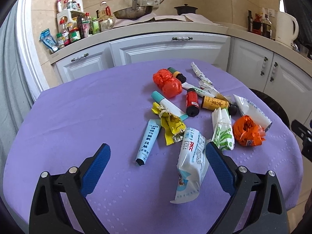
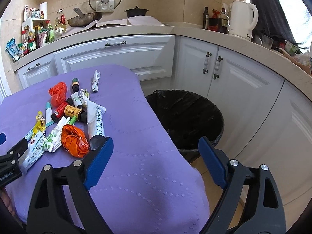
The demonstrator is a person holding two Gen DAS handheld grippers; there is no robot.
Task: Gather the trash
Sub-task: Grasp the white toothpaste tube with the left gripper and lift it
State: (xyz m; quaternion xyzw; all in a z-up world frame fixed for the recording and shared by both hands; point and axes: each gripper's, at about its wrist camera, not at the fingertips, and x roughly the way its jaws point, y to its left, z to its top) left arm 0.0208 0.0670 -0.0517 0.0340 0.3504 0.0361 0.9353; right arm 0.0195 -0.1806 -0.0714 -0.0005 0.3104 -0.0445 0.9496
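The left gripper (image 1: 158,152) hangs over a purple-clothed table (image 1: 78,117) with its blue-padded jaws spread wide and nothing between the pads; a white printed pouch (image 1: 190,163) lies on the cloth just inside the right-hand finger, whether touching it cannot be told. Just beyond lie a pale blue tube (image 1: 148,142), a crumpled yellow wrapper (image 1: 171,126) and a tied green-and-white packet (image 1: 223,132), with a teal-capped white tube (image 1: 167,105) behind them. Farther back in the same heap are a red bottle (image 1: 192,102), a yellow-labelled bottle (image 1: 216,103), a red plastic bag (image 1: 167,81) and an orange plastic bag (image 1: 246,131). The right gripper (image 2: 156,144) is likewise spread apart and holding nothing, its left pad just beside a long white tube (image 2: 96,124) at the heap's near edge, its right pad in line with the rim of a black-lined trash bin (image 2: 187,117) standing on the floor beside the table. White kitchen cabinets (image 2: 117,52) run behind, topped by a counter carrying a wok (image 2: 85,18), condiment bottles and a white electric kettle (image 2: 242,19).
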